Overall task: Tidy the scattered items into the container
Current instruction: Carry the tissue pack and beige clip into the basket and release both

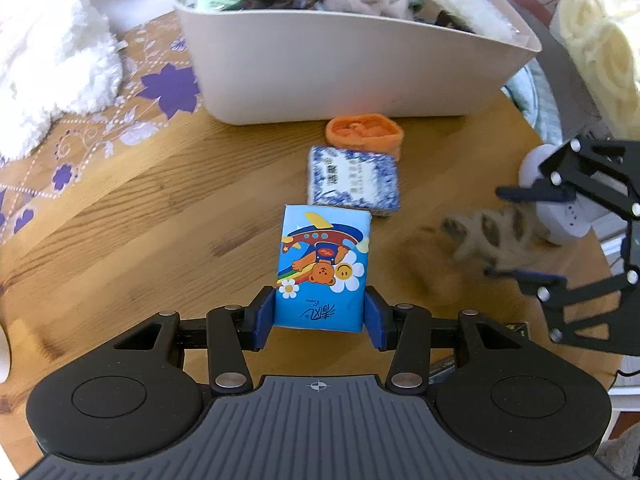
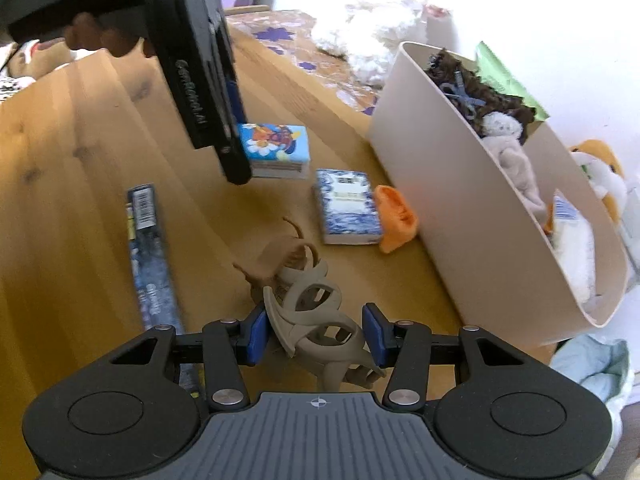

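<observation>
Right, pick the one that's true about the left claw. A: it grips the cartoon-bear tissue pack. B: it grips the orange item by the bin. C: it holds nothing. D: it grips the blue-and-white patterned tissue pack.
A: the left claw has its blue pads pressed on both sides of the cartoon-bear tissue pack, while the patterned pack and the orange item lie untouched beyond it.

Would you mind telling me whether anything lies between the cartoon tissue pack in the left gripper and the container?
Yes. The cartoon tissue pack, held in the left gripper, has the blue-and-white tissue pack and the orange item lying on the table between it and the container. Lifted over the wall, it should probably pass above both.
</observation>
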Demonstrator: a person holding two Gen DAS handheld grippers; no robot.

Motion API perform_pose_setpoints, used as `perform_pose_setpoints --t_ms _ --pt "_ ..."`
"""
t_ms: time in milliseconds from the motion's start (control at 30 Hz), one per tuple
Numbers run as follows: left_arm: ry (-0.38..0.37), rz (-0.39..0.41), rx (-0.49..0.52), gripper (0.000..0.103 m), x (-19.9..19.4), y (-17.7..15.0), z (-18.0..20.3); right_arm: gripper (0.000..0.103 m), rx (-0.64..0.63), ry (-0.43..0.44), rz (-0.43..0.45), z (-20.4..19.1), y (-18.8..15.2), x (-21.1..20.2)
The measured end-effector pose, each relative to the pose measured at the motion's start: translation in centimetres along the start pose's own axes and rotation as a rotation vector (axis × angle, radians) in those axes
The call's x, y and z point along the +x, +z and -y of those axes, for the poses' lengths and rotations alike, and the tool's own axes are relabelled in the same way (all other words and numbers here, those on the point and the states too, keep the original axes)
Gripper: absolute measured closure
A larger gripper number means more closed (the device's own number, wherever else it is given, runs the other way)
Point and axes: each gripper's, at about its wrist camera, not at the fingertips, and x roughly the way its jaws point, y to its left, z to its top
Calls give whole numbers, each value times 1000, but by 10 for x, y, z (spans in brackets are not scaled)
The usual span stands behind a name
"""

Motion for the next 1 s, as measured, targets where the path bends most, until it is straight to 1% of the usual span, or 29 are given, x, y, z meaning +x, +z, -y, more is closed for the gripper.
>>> perform_pose_setpoints --t_ms 33,100,133,233,433,567,700,767,833,1000 --pt "2 2 4 55 0 0 1 57 -18 -32 4 -1 1 0" --pt "2 2 -4 56 1 1 1 57 -113 -103 10 -9 4 0" --pt "3 1 -9 55 2 1 1 57 -132 -106 10 -10 6 0" --pt "3 7 -24 55 2 2 -2 57 -101 -97 25 -5 9 -3" --pt "-13 57 -58 55 -14 15 -8 57 -66 -137 70 10 15 -20" --pt "-13 119 -57 56 -32 36 -10 57 -54 -179 112 26 22 -37" --pt "-11 182 -49 56 -50 65 -13 57 -20 -232 155 47 33 -51" --pt "-23 181 -51 56 -55 80 -13 57 -7 -262 172 60 39 -55" --pt "-10 189 -26 56 -59 90 -9 57 6 -286 185 72 44 -58" --pt "-57 201 -10 56 -72 98 -4 57 53 -329 219 100 55 -62"
